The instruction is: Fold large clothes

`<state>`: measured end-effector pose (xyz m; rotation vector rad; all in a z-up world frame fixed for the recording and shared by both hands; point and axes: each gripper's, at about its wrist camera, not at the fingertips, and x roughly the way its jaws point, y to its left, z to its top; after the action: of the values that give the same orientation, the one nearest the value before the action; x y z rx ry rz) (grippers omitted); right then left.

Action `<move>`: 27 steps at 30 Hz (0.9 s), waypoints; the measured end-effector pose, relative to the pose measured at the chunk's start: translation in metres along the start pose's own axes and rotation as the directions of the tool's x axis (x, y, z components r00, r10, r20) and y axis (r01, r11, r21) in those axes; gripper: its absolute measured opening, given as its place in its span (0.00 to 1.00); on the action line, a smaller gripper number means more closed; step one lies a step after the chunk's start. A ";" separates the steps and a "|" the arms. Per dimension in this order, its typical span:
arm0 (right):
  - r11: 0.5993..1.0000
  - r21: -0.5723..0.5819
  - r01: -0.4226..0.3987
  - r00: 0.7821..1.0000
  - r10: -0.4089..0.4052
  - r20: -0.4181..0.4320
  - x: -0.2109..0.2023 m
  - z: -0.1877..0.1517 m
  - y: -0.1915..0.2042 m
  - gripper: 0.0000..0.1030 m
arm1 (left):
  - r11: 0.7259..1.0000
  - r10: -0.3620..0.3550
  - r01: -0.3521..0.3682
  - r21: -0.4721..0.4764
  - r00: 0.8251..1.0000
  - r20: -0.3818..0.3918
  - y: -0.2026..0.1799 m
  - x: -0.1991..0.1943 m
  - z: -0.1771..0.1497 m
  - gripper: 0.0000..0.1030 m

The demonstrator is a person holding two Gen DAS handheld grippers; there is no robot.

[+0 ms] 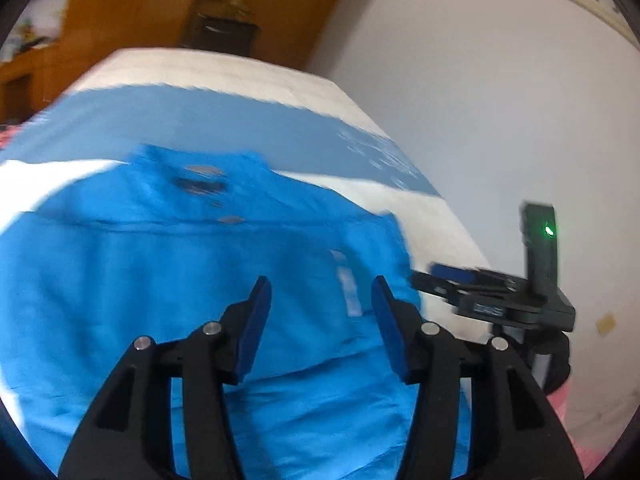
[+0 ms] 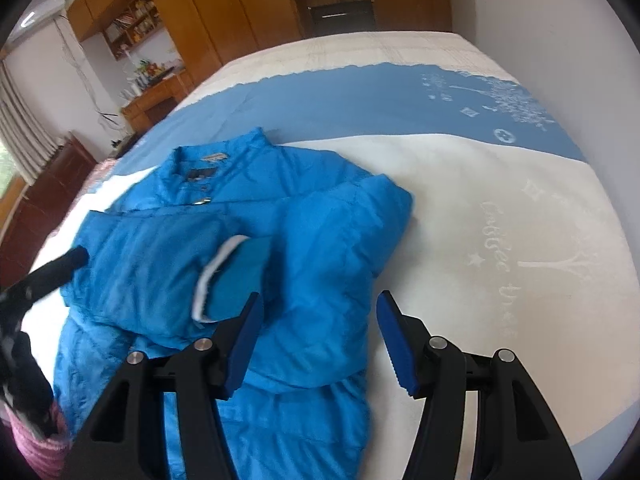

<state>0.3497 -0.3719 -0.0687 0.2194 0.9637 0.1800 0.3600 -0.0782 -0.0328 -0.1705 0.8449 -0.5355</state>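
A bright blue padded jacket [image 2: 312, 240] lies on the bed, collar toward the far side, both sleeves folded in across its front; one white-edged cuff [image 2: 212, 276] rests on top. It fills the left wrist view [image 1: 180, 280], which is blurred. My left gripper [image 1: 320, 292] is open and empty above the jacket's body. My right gripper [image 2: 320, 308] is open and empty above the jacket's right side. The right gripper also shows at the jacket's right edge in the left wrist view [image 1: 460, 280]. The left gripper's finger [image 2: 60, 268] shows at the jacket's left edge.
The bed cover [image 2: 500, 208] is white with a wide blue band [image 2: 360, 100] and pale printed lettering. A white wall [image 1: 500, 120] runs along the bed's right side. Wooden wardrobes [image 2: 240, 12] and a desk [image 2: 156, 96] stand beyond. Pink fabric [image 2: 36, 444] lies at the near left.
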 end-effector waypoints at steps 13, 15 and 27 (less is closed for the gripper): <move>0.971 0.128 -0.202 0.956 0.224 -0.189 0.071 0.020 0.018 0.52 | 0.900 0.418 -0.423 -0.105 0.906 -0.072 0.124 -0.001 -0.023 0.48; 0.979 0.089 -0.182 0.963 0.196 -0.185 0.074 0.021 0.027 0.36 | 0.896 0.429 -0.435 -0.093 0.900 -0.074 0.124 0.004 -0.027 0.48; 0.995 0.090 -0.041 0.999 0.044 -0.026 0.006 0.017 -0.009 0.14 | 0.895 0.422 -0.416 -0.160 0.907 0.002 0.131 -0.026 -0.005 0.48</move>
<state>0.3677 -0.3803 -0.0666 0.3207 0.9962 0.1794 0.3920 0.0482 -0.0647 -0.1349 0.8578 -0.0584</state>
